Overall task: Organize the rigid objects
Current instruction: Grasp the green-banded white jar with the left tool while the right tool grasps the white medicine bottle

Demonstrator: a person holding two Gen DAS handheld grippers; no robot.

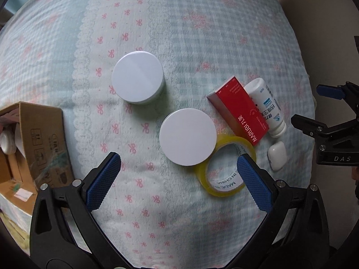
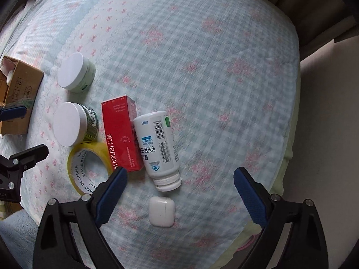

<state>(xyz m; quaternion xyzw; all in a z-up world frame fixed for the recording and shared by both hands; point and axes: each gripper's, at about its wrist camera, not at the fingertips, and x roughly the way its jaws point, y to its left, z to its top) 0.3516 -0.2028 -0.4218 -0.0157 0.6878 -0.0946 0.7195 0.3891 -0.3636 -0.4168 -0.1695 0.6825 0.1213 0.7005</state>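
Both grippers hover over the bedspread with jaws spread wide and nothing between them.

The left gripper has the near jar just ahead of its fingertips, about centred on the gap and upright with its white lid facing up. The far jar stands further ahead and a little to the left. The tape roll lies flat by the right finger, its rim touching or tucked under the near jar. The carton, open with a few items already inside, sits close on this gripper's left.

The right gripper has the earbud case lying between its fingers, slightly left of centre. Just beyond it the bottle lies on its side, long axis running away from the gripper, cap end nearest. The red box lies alongside the bottle on the left, parallel to it and touching.

The carton is probably the goal. The left hand is nearer both it and the jars, and the near jar is squarely lined up, so a straight drop and close looks enough. The lid is wide, so the jaws have little room to spare.
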